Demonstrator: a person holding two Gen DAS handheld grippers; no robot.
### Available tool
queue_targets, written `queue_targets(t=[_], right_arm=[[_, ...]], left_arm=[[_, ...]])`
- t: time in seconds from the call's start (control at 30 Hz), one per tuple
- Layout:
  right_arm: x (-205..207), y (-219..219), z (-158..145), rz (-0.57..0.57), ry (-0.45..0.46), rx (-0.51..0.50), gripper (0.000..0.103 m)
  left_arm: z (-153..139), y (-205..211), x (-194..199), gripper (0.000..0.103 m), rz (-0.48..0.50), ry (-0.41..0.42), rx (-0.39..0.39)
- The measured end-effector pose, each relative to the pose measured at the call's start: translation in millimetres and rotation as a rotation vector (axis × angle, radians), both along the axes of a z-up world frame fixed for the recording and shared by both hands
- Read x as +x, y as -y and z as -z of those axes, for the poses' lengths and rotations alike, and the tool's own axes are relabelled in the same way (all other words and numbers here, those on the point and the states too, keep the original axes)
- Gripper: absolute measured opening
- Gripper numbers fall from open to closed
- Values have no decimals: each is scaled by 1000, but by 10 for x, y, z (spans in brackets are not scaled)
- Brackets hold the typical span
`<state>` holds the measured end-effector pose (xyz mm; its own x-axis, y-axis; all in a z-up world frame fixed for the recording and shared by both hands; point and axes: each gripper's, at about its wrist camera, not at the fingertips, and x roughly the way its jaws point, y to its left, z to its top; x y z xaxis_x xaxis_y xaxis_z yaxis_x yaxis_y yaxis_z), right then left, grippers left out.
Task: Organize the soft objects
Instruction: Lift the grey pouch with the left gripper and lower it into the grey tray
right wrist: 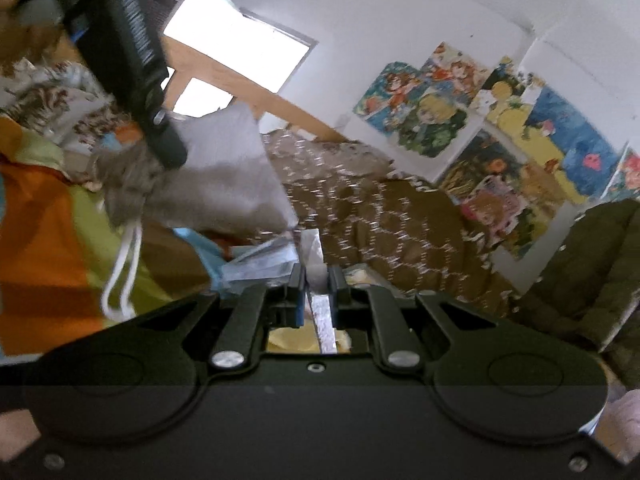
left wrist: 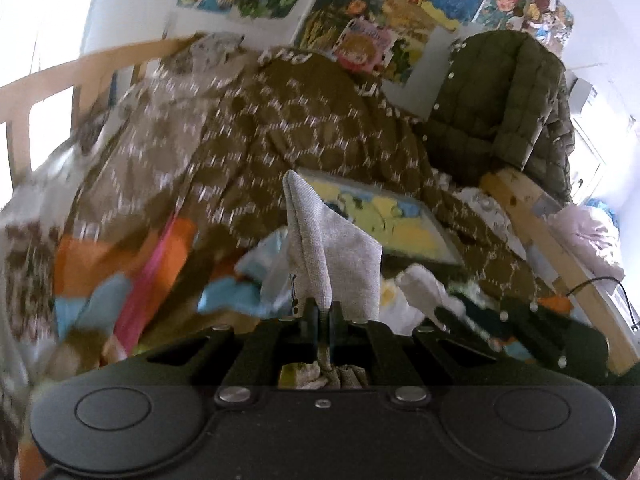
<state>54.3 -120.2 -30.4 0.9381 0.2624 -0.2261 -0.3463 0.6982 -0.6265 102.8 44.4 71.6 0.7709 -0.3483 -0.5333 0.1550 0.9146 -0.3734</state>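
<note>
1. Bed rail (left wrist: 52, 76) of pale wood at far left in the left wrist view, bright light behind it.
2. Orange, pink and blue fabric (left wrist: 120, 264) bunched below that rail, blurred.
3. Brown patterned blanket (left wrist: 256, 132) spread over the bed, filling the middle.
4. Left gripper (left wrist: 323, 312) low in the centre, jaws pinched narrow on a grey cloth bag (left wrist: 332, 248); bag standing up from the jaws in a folded peak, more of it gathered beneath them.
5. Picture board (left wrist: 392, 220) in yellow and blue lying flat on the blanket just behind the bag.
6. Olive quilted jacket (left wrist: 492, 108) draped over the wooden bed end at right, posters (left wrist: 360, 20) on the white wall above.
7. Pale pink bundle (left wrist: 588, 236) at far right beyond the bed end; too blurred to name.
8. From the right wrist view: orange and green cloth (right wrist: 48, 240) at left, same grey bag hanging in front of it from the other black gripper, white drawstrings (right wrist: 124, 272) dangling from its gathered mouth.
9. Right gripper (right wrist: 318, 280) in the centre, jaws nearly closed on a thin silvery-white strip (right wrist: 316, 256) that stands up between them; what the strip belongs to cannot be told.
10. Window (right wrist: 236, 44) upper left of centre, brown blanket and posters to the right, olive jacket at the right edge.
</note>
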Motion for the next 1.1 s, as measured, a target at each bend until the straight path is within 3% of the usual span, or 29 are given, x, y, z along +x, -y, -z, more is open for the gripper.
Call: queue_targets(t=[0.17,0.33,0.47,0.8,1.1], right_arm=[[175,35,-10,56,74,-4,6],[625,220,-136,143,99,122,6],[1081,437,-136,220,101,179,6],[2031,828,142,418,65,304,6],[2495,1082,546,470,-76,313,6]], left_arm=[[-226,149,365,4,15,55,6],[-393,398,874,4,43,127,10],[-364,686,1418,4,41,155,-20],[104,1511,2632,4,64,169,5],[753,1757,3349,4,24,60,39]])
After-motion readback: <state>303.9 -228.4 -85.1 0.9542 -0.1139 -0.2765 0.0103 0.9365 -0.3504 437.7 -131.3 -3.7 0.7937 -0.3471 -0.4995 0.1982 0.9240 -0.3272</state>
